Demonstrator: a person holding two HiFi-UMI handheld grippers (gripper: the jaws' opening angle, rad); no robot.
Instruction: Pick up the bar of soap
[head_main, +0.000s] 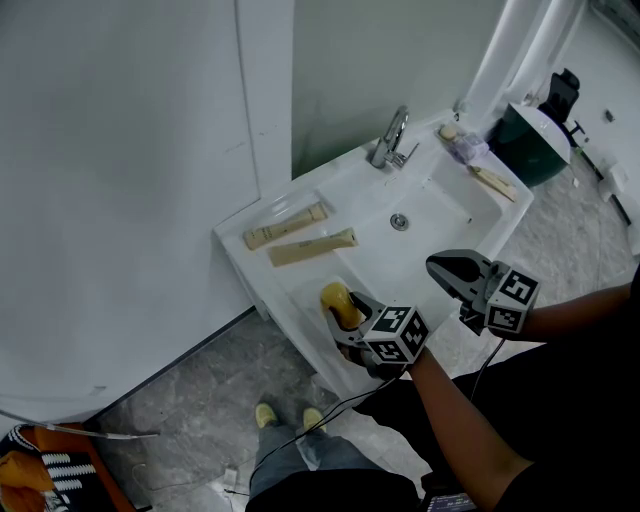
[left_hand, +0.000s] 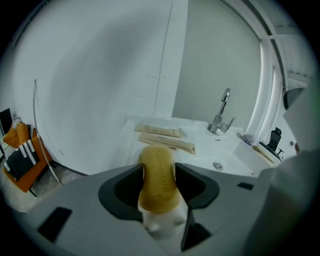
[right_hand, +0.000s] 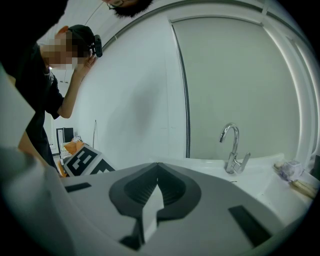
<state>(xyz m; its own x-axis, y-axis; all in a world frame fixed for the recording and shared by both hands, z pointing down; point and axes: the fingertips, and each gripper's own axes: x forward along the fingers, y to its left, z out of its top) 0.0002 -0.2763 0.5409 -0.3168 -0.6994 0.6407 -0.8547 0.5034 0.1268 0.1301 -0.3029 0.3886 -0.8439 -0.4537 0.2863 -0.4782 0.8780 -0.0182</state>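
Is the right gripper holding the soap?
No, the right gripper has its jaws closed together with nothing between them; the bar of soap is clamped in the left gripper.

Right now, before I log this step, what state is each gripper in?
Left gripper: closed on the yellow oval bar of soap.
Right gripper: closed, holding nothing.
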